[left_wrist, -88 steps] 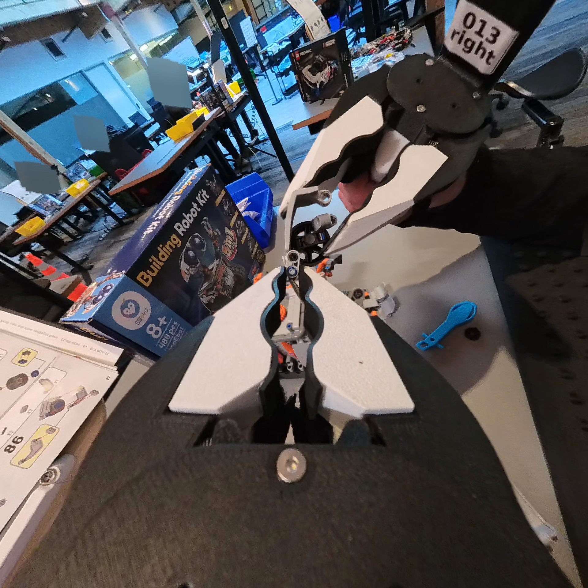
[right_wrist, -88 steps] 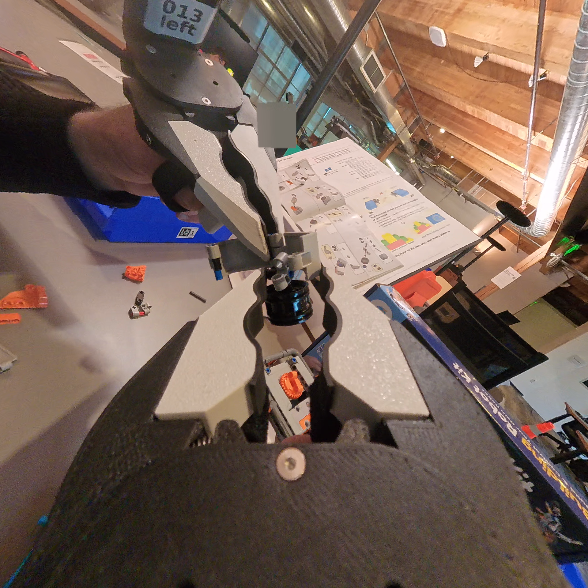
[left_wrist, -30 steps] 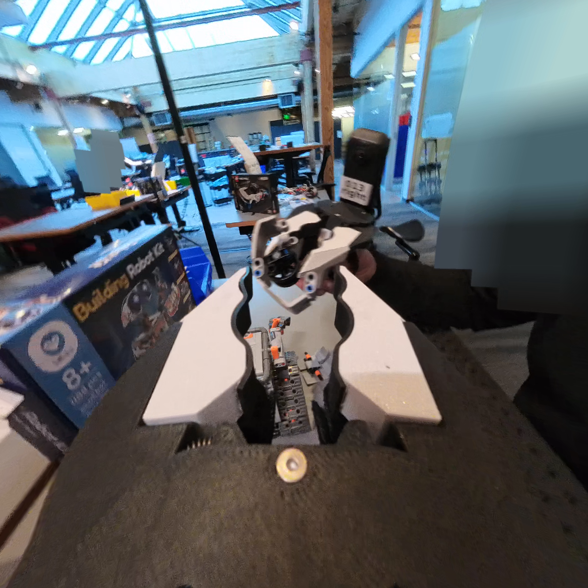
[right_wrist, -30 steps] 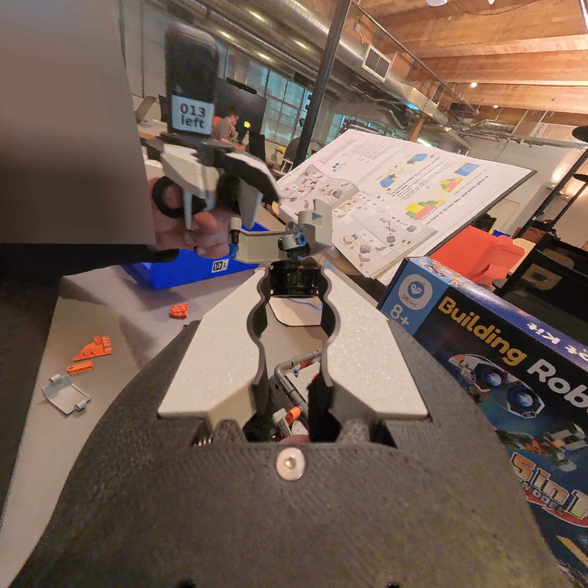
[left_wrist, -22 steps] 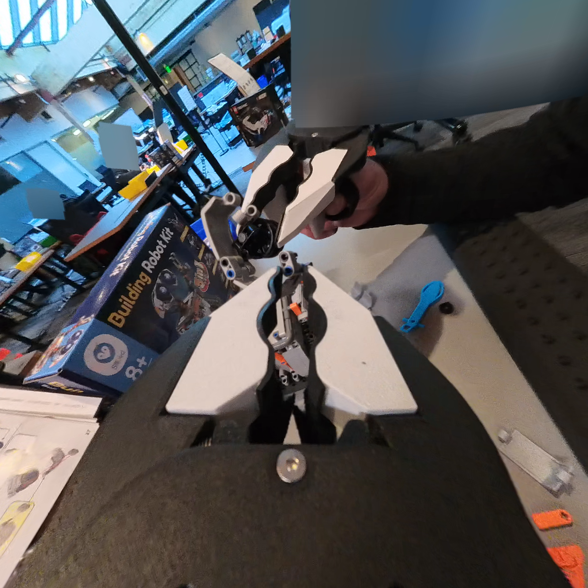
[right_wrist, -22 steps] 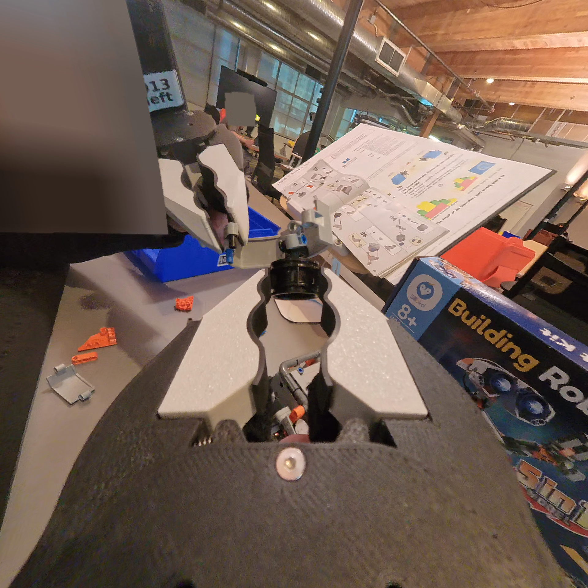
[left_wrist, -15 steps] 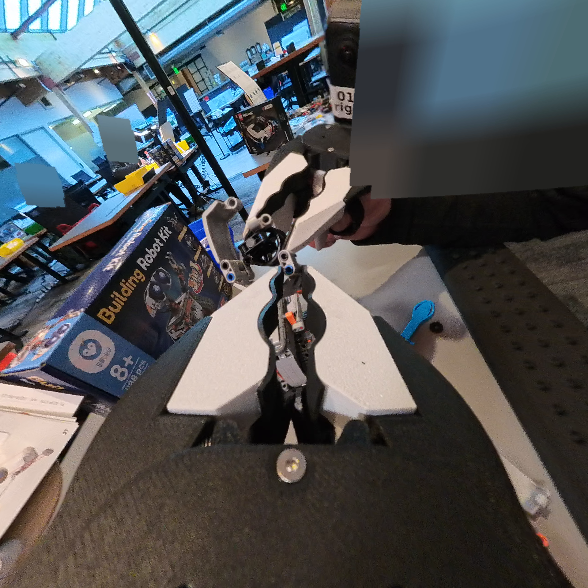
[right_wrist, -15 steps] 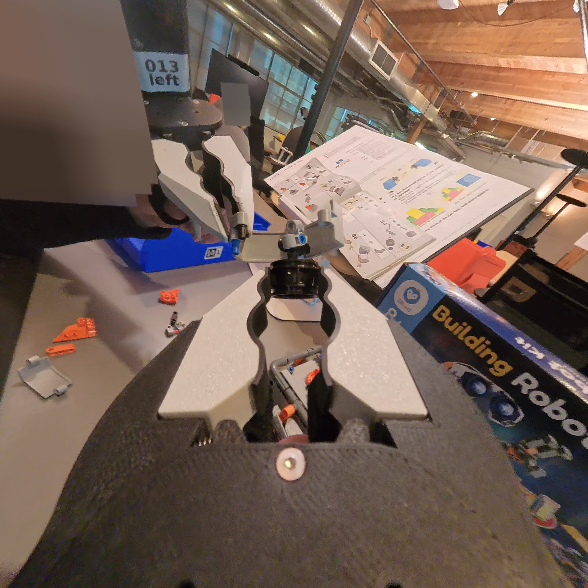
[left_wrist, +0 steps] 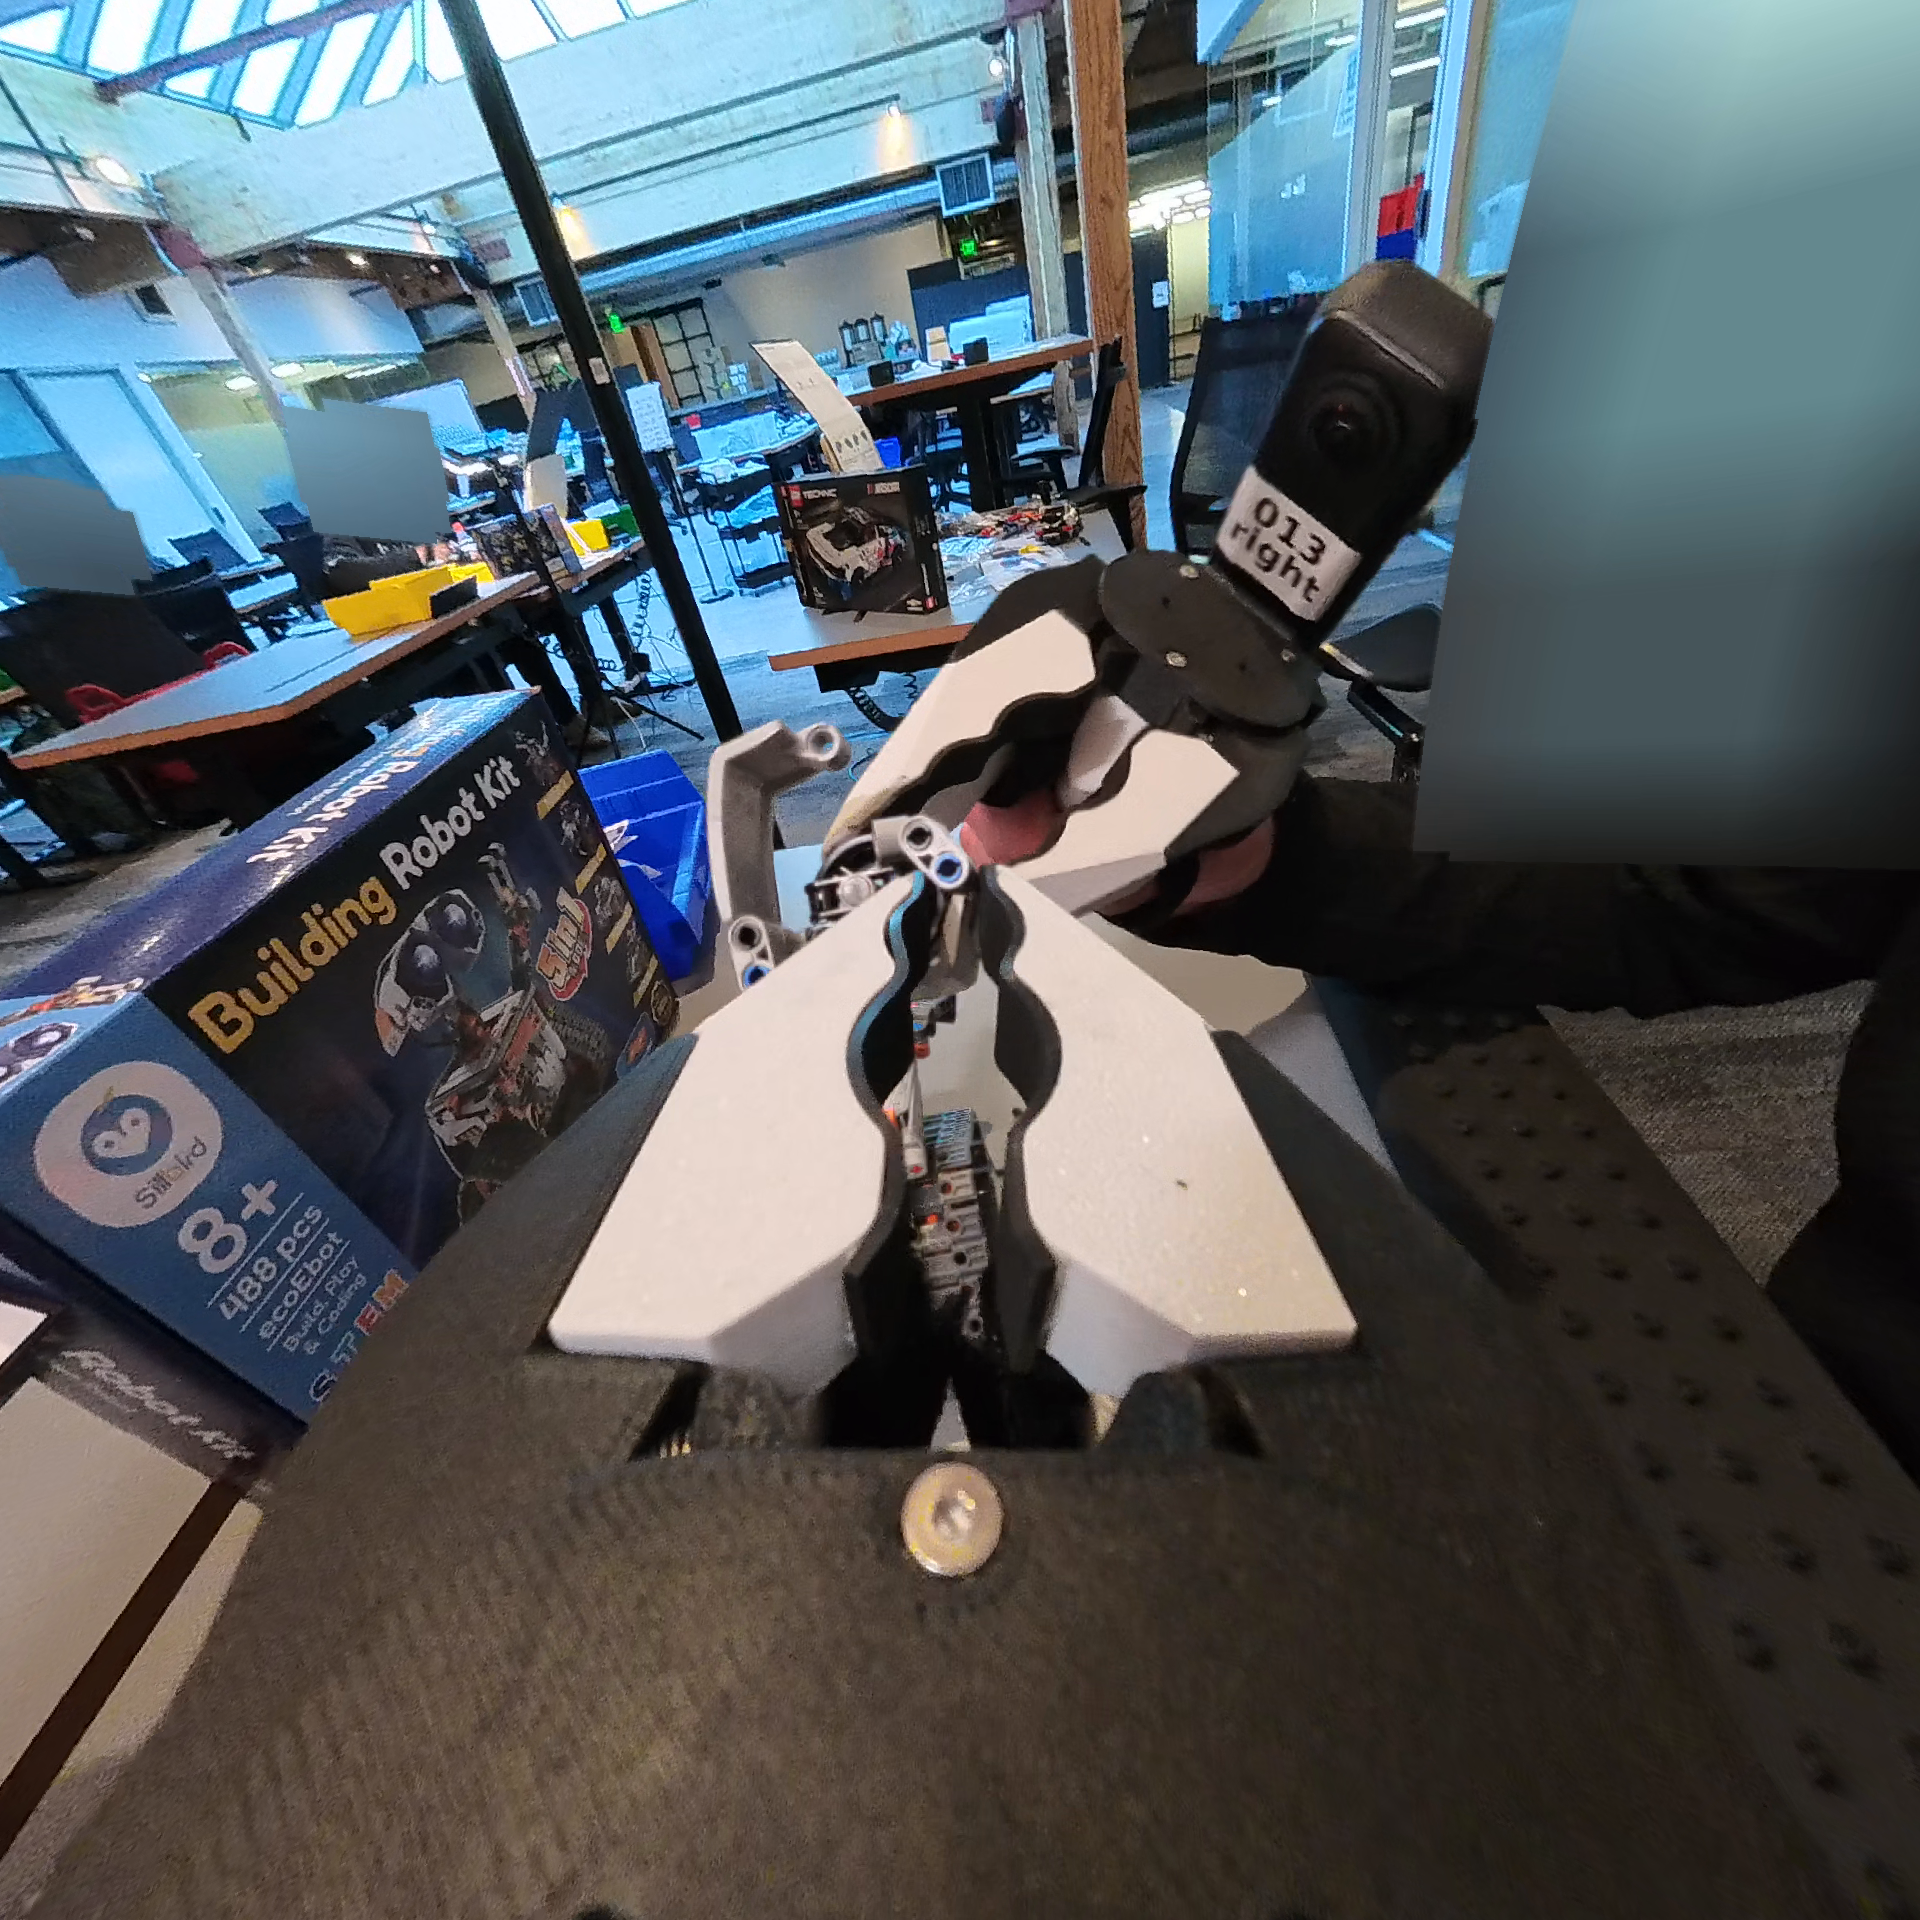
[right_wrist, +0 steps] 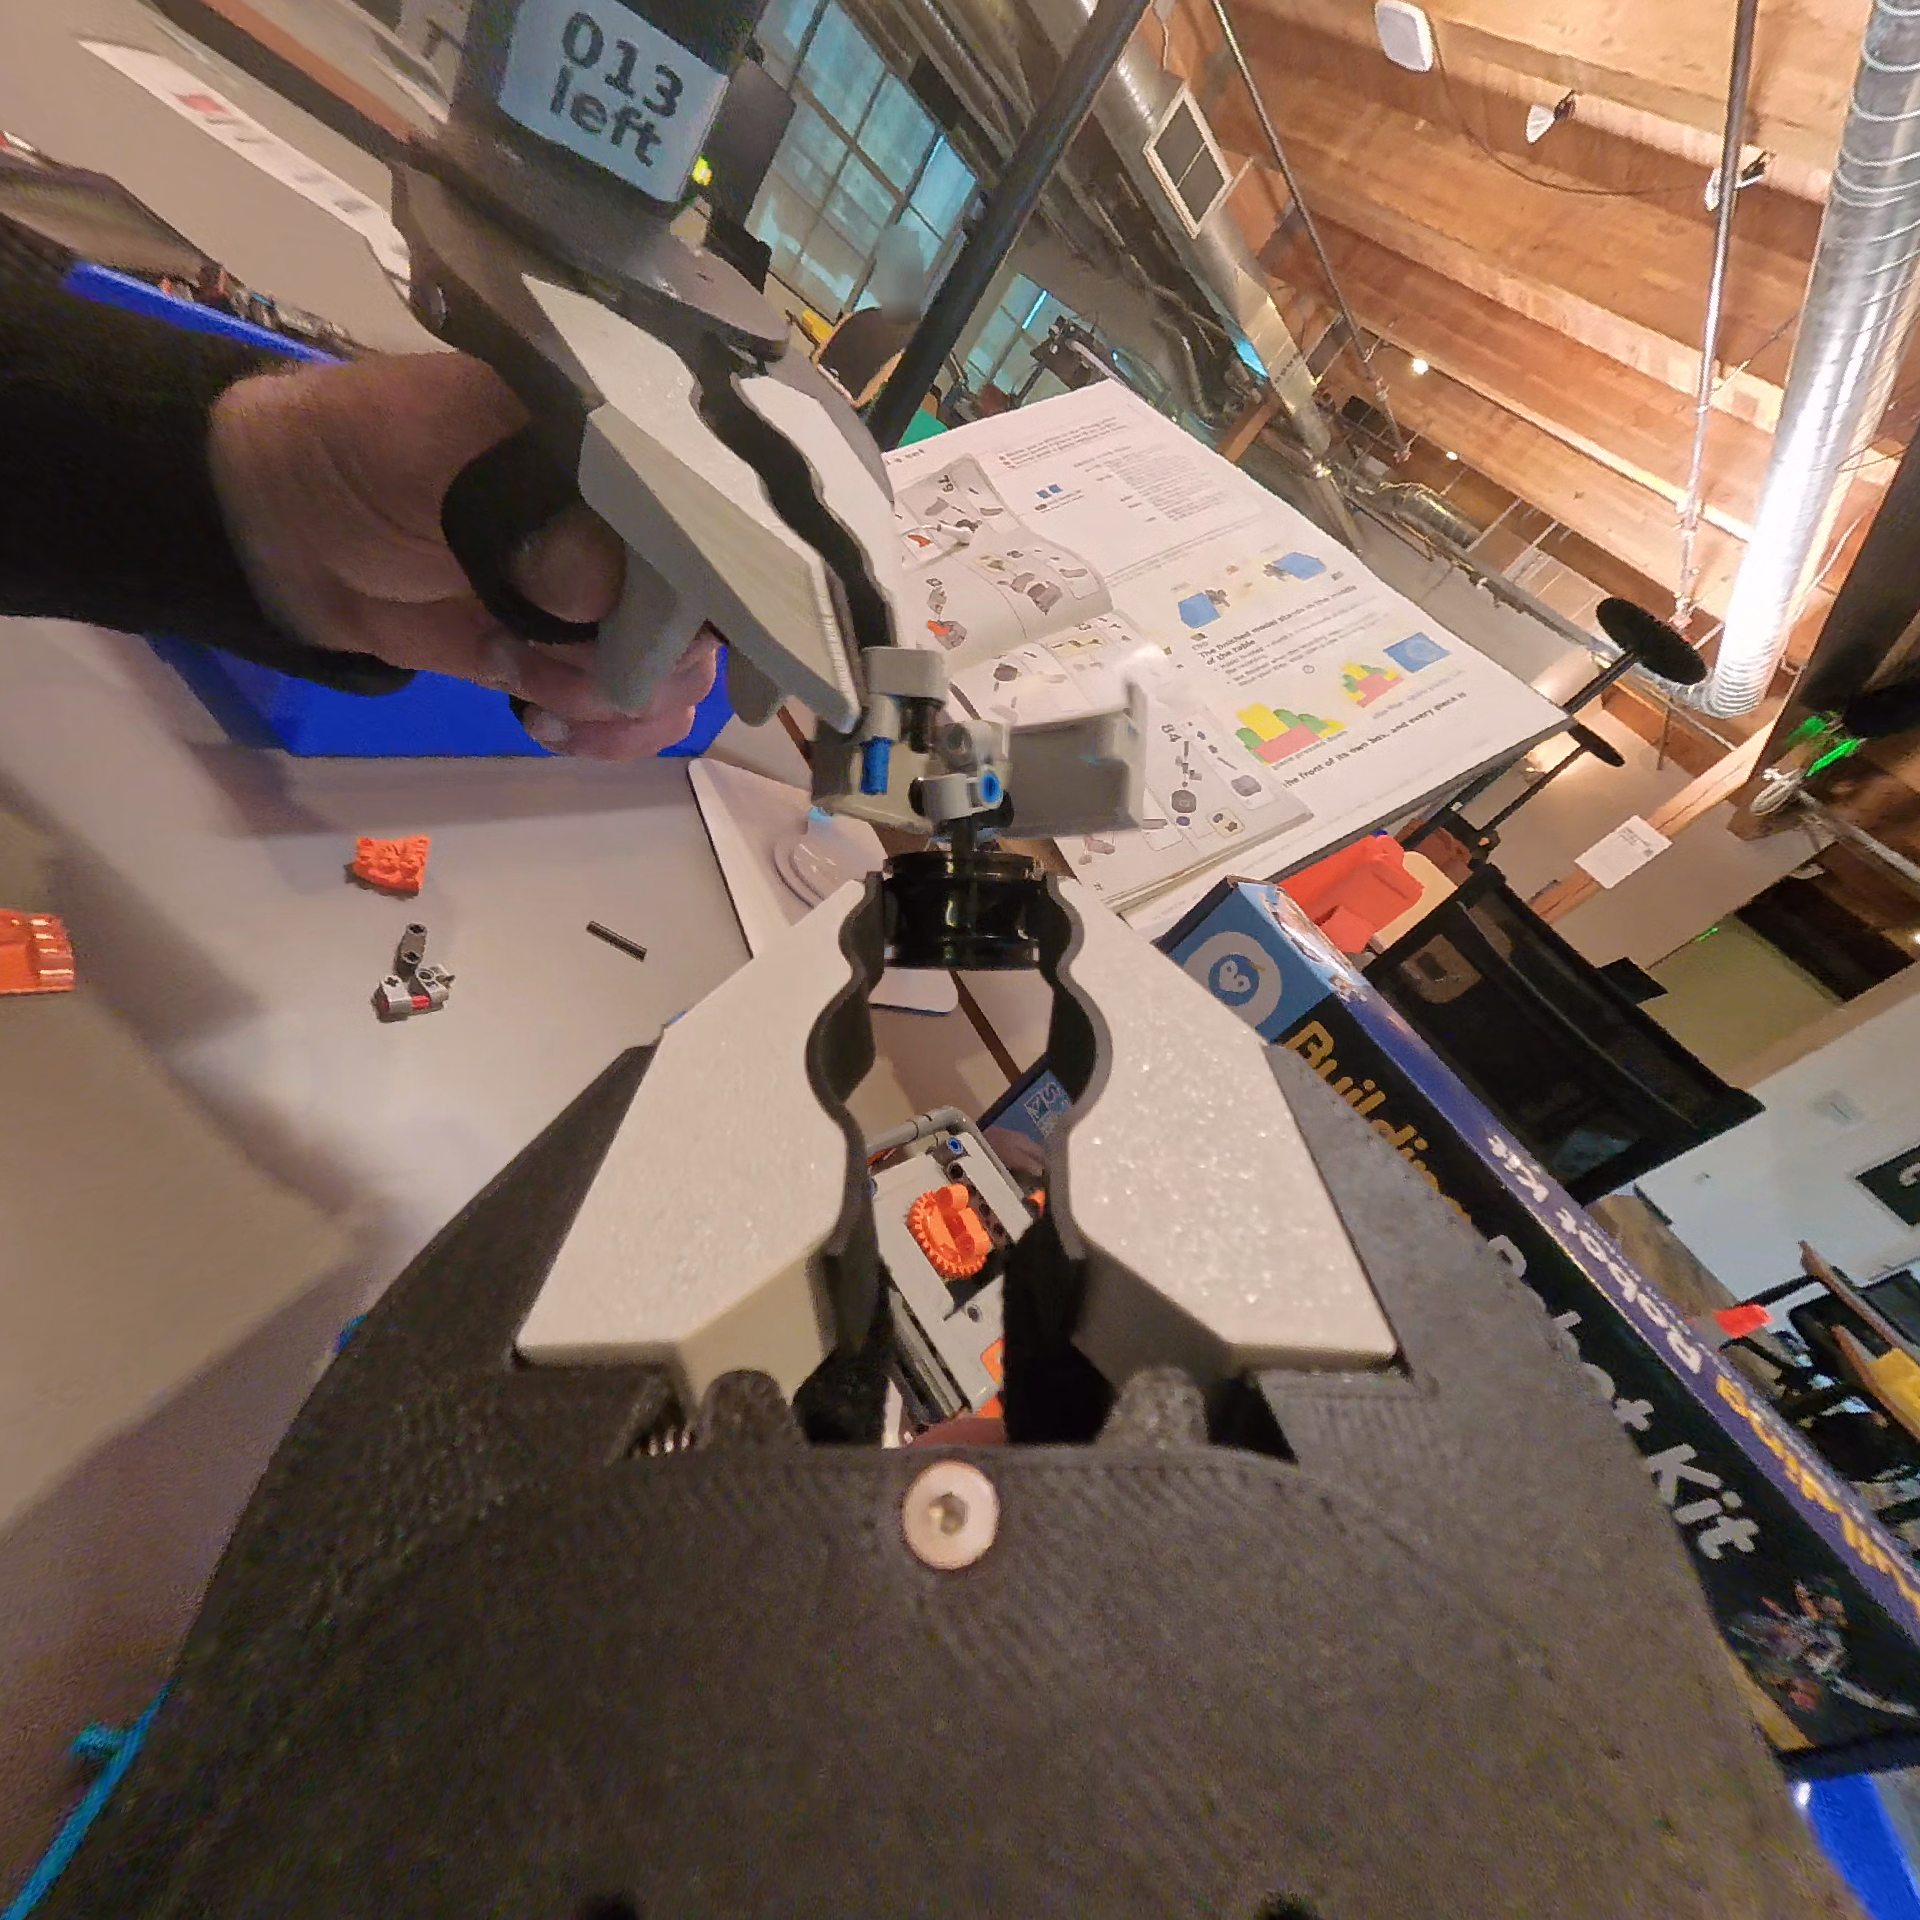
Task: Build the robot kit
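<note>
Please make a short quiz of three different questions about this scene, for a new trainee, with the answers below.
1. True or false: the right gripper has its jaws shut on a black wheel.
2. Multiple choice: the left gripper grips (A) an orange brick, (B) the grey bracket assembly, (C) nothing.
3. Short answer: which thing stands left of the grippers in the left wrist view?

Key
1. True.
2. B.
3. The blue kit box.
</note>
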